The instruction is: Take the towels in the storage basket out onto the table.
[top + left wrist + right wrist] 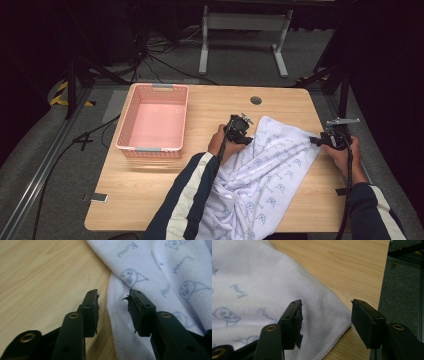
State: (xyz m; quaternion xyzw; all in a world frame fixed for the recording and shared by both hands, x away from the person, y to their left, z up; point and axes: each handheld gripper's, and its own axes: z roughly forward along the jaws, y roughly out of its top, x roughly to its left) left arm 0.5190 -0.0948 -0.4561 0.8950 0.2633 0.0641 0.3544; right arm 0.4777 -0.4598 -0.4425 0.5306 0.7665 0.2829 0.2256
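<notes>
One printed white cloth (270, 170) spread on right half of table (150, 190). One pink basket (155, 120) far left. Two grippers: left gripper (113, 305) released over hem; right gripper (325, 316) released, apparently straddling corner.

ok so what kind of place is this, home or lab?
Likely a lab or recording studio, not a home: a lone wooden table ringed by black curtains, loose cables across grey carpet, and a metal rail beside it.
</notes>
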